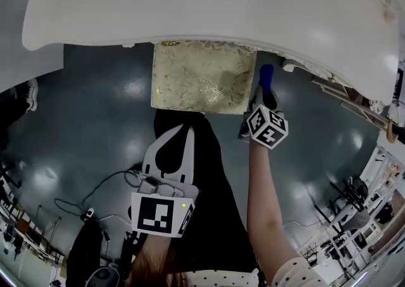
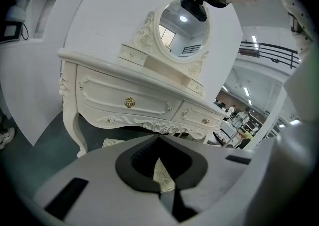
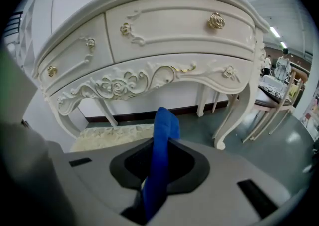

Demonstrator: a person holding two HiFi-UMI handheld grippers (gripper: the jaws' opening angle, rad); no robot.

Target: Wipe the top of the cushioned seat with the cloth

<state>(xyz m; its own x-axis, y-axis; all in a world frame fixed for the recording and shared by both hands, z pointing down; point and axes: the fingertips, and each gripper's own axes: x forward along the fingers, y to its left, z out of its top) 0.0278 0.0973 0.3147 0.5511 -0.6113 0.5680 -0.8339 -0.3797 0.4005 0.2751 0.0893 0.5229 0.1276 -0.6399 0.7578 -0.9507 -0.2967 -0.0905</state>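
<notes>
A square cushioned seat covered in pale gold patterned fabric stands on a dark grey-green glossy floor, its far edge tucked under the front of a white carved dressing table. The seat's top is mostly in plain sight from the head view. Just beside the seat's right edge, and not lying on its top, is a bright blue cloth. It is gripped in the right tool, whose jaws are clamped together on it. In the right gripper view the blue cloth stands up in a narrow fold from between the jaws of the right tool, with the seat lower left of it and the dressing table's curved drawer fronts with small gold knobs above. A bare forearm runs down the picture behind this tool. The left tool is held nearer the person, in front of the seat's near edge and apart from it. In the left gripper view the jaws of the left tool meet at their tips with nothing between them; a sliver of patterned fabric shows through the gap behind the tips. Beyond them the dressing table carries an oval mirror in a carved white frame.
</notes>
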